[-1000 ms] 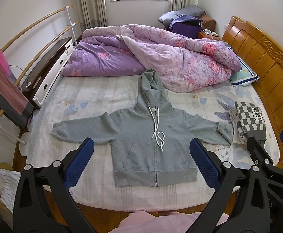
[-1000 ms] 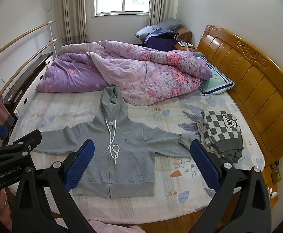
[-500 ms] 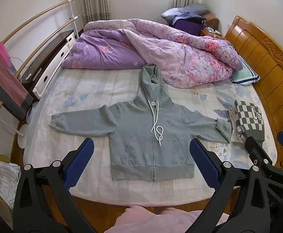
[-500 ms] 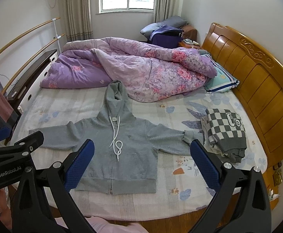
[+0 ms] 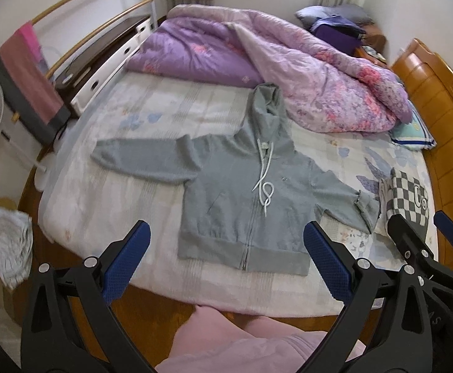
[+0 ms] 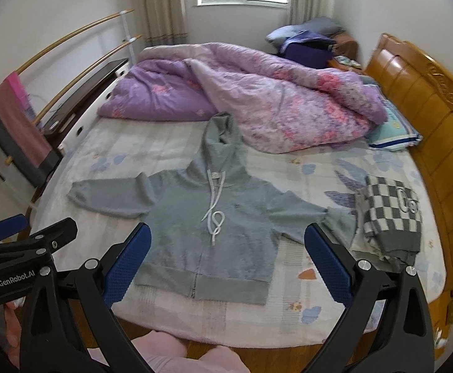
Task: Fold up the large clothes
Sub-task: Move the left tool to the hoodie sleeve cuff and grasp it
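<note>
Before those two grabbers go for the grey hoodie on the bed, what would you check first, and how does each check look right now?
1. Hoodie spread flat, front up, zip closed: ok.
2. Both sleeves laid out: not ok; the sleeve end by the checkered pile looks bunched up against it.
3. Left gripper open and holding nothing: ok.
4. Right gripper open and holding nothing: ok.
5. Hood clear of the purple quilt: cannot tell; its tip lies right at the quilt's edge.
6. Drawstring lying on the chest, away from the sleeves: ok.
</note>
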